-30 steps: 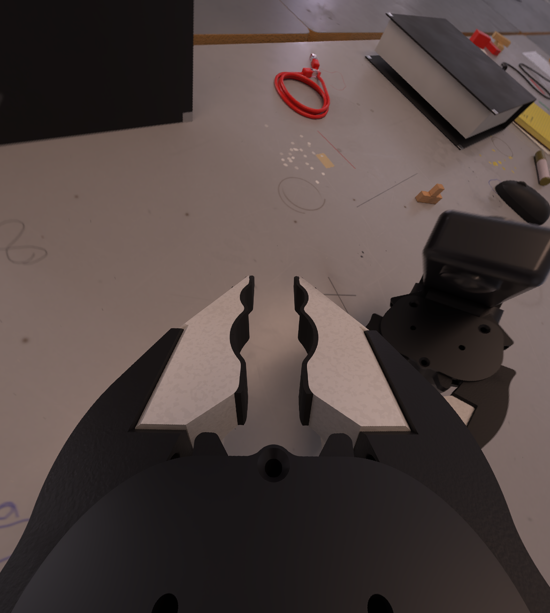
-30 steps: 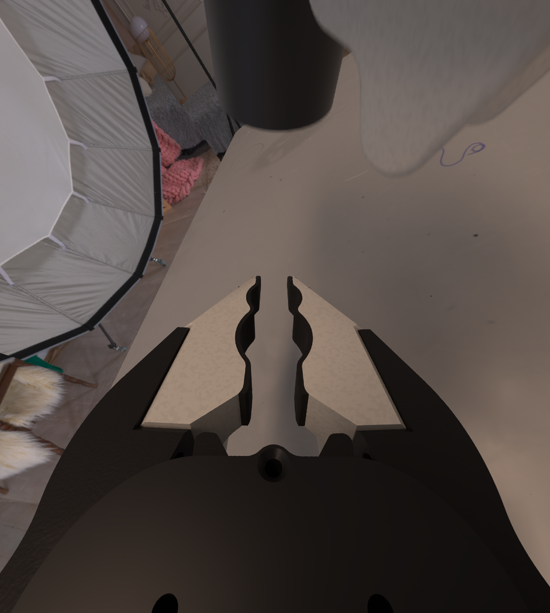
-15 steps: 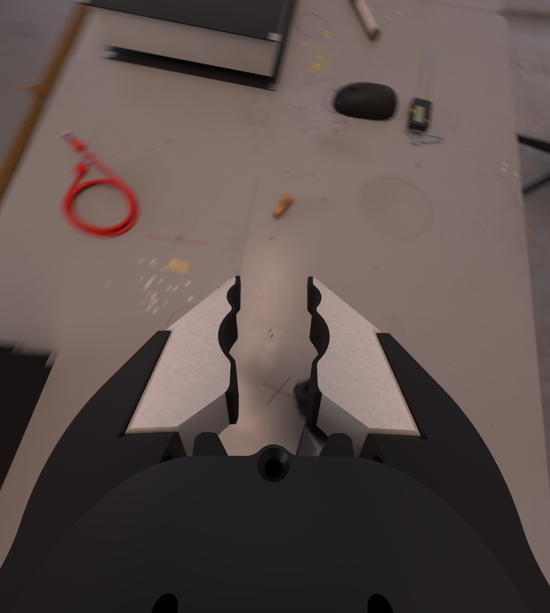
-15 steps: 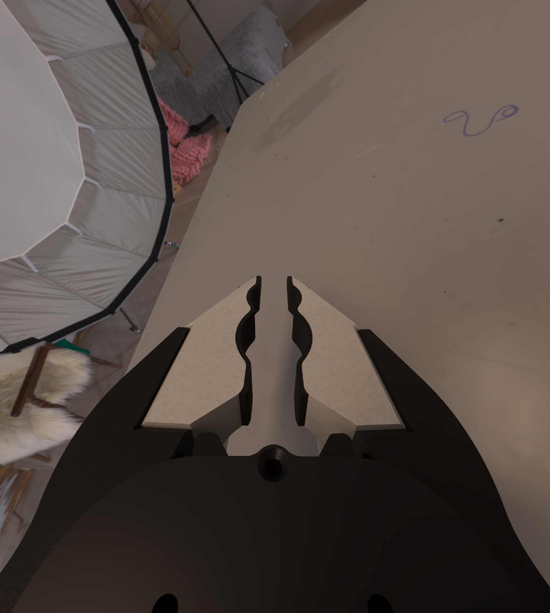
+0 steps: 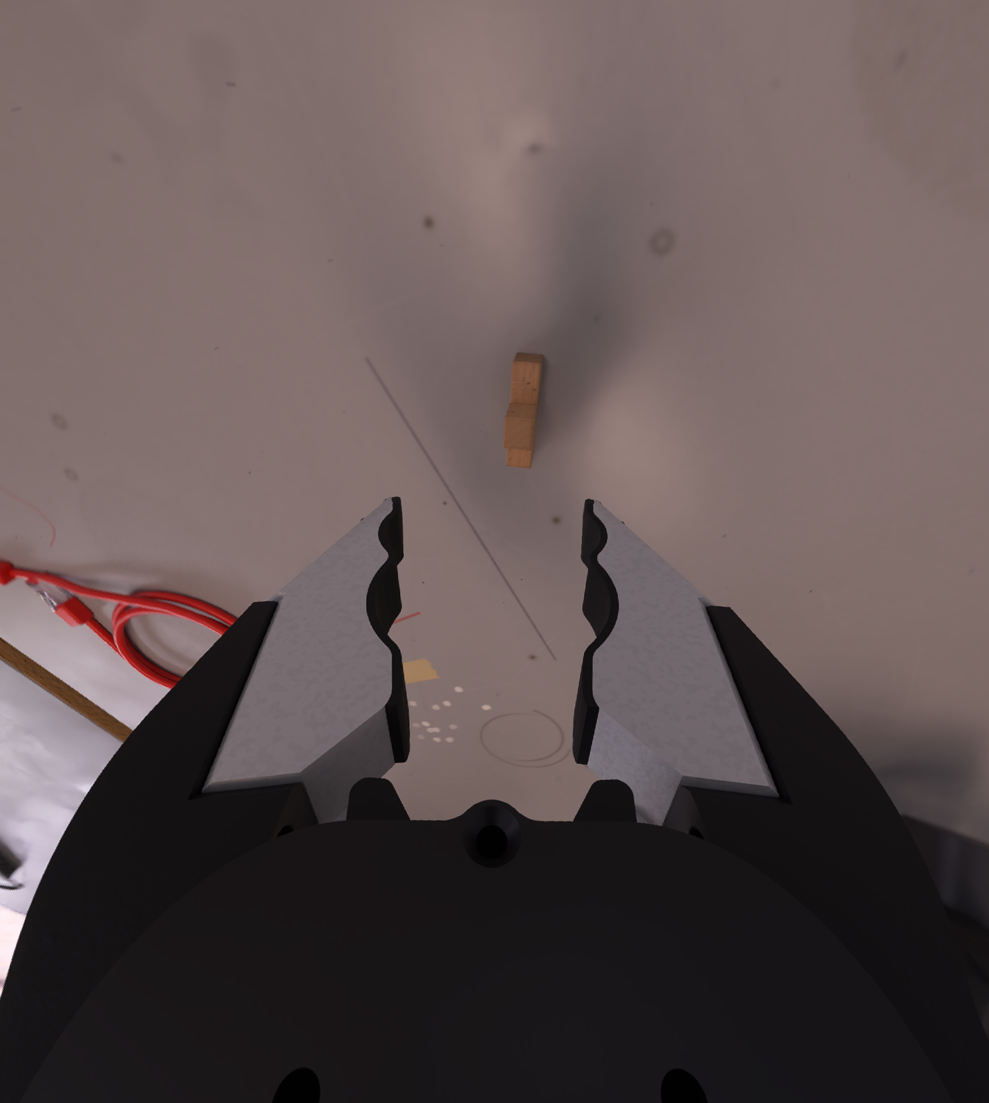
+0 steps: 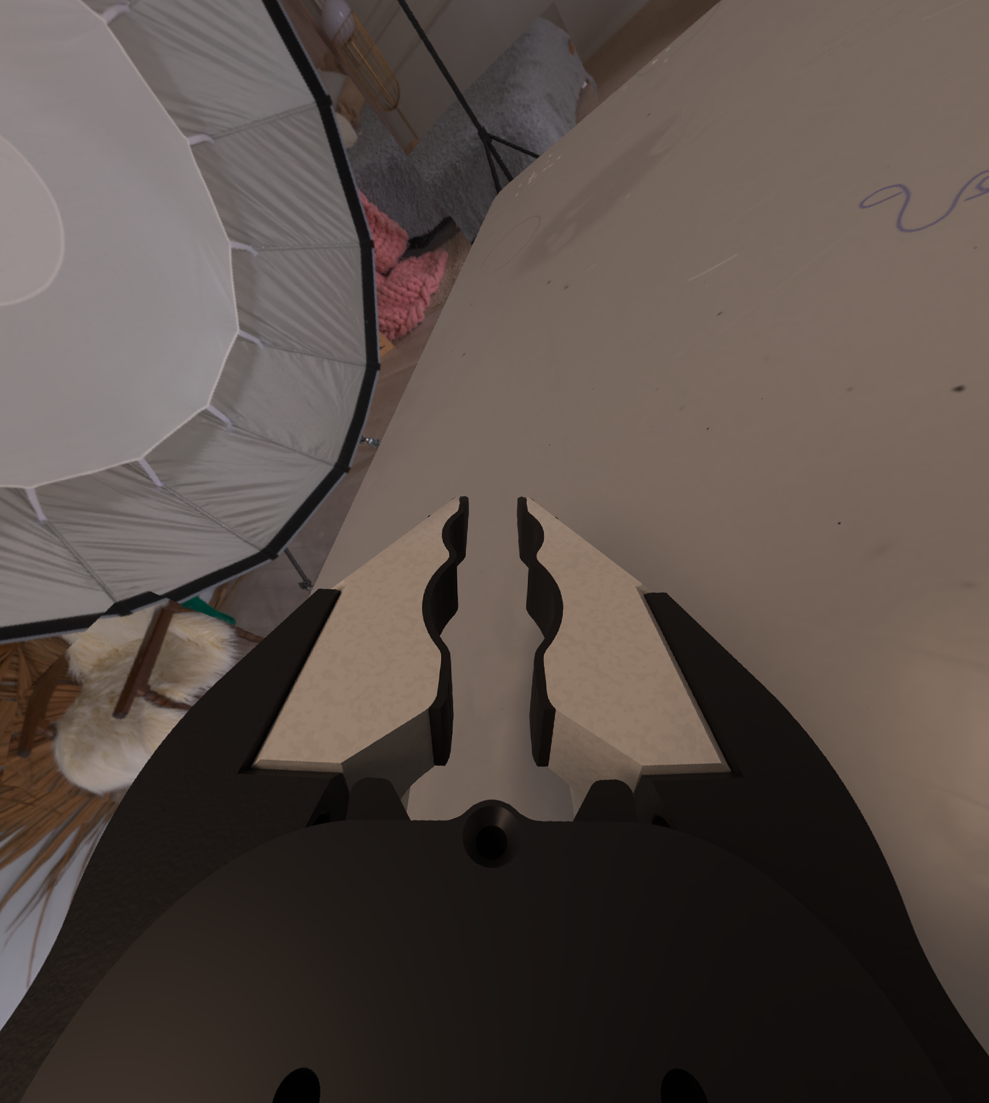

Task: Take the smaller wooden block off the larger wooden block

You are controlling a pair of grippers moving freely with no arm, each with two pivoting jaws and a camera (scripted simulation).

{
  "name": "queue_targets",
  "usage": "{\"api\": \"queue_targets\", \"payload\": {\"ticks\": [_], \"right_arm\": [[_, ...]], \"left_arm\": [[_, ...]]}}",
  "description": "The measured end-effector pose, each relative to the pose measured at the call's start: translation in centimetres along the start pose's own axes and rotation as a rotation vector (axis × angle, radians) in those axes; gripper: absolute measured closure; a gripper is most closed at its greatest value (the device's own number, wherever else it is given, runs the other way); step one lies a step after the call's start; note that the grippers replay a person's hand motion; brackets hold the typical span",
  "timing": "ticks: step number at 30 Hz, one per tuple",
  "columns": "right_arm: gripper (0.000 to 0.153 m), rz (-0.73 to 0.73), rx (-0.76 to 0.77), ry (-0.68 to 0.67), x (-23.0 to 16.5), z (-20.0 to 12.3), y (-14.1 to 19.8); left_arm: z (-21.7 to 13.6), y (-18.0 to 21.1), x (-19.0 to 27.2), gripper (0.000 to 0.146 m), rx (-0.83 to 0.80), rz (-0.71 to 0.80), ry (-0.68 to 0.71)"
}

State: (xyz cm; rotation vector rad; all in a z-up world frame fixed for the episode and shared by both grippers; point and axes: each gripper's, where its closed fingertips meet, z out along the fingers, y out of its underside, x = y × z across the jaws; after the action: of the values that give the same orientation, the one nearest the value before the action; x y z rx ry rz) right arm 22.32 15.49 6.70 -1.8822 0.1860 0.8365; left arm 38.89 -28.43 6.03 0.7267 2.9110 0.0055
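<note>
The small block [image 5: 521, 431], likely light and stiff, is being approached by the wide-open, empty left gripper [image 5: 491, 507]; its side faces are being favoured.

Tan wooden blocks [image 5: 522, 412], red cable [image 5: 140, 621], grey table [image 5: 778, 298]

light: dim, soft — shadows: diffuse on table [image 5: 719, 239] | edges: wide-angle bowed — focus: sharp

You are seeing pale tan long larger wooden block [image 5: 527, 382] lying flat on grey tabletop, running away from you. Small squarish smaller wooden block [image 5: 519, 431] is sitting atop its near end, overhanging slightly leftward, touching it.
</note>
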Motion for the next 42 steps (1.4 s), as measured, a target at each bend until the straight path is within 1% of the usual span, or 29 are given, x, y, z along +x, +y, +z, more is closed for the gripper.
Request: {"api": "queue_targets", "payload": {"ticks": [3,6,10,17,19,27,33,35,39,42], "right_arm": [[0.136,-0.014,-0.008,0.002,-0.1,0.0,0.2],[0.136,-0.027,-0.021,0.004,-0.2,0.1,0.4],[0.136,-0.036,-0.030,0.004,-0.3,0.2,0.5],[0.136,-0.033,-0.040,0.002,-0.3,0.3,0.6],[0.136,-0.033,-0.041,0.002,-0.3,0.3,0.6],[0.136,-0.045,-0.049,0.004,-0.3,0.4,0.7],[0.136,-0.053,-0.049,0.008,-0.4,0.4,0.7],[0.136,-0.055,-0.050,0.008,-0.4,0.5,0.8],[0.136,-0.058,-0.050,0.009,-0.4,0.4,0.8],[0.137,-0.058,-0.045,0.009,-0.4,0.4,0.8]], "left_arm": [[1.2,-0.2,0.7,0.089,-0.069,0.088,0.028],[2.2,-0.1,0.9,0.094,-0.108,0.129,0.040],[3.1,0.4,0.9,0.102,-0.136,0.131,0.061],[3.4,0.4,1.0,0.104,-0.127,0.126,0.088],[3.4,0.4,1.1,0.107,-0.119,0.126,0.097],[2.8,-0.3,1.1,0.122,-0.065,0.069,0.127],[3.4,-0.6,1.2,0.131,-0.062,0.050,0.138],[3.4,-0.7,1.0,0.136,-0.055,0.032,0.139],[3.1,-0.8,0.9,0.136,-0.025,-0.001,0.155],[1.5,-1.0,1.0,0.136,0.060,-0.080,0.186]]}}
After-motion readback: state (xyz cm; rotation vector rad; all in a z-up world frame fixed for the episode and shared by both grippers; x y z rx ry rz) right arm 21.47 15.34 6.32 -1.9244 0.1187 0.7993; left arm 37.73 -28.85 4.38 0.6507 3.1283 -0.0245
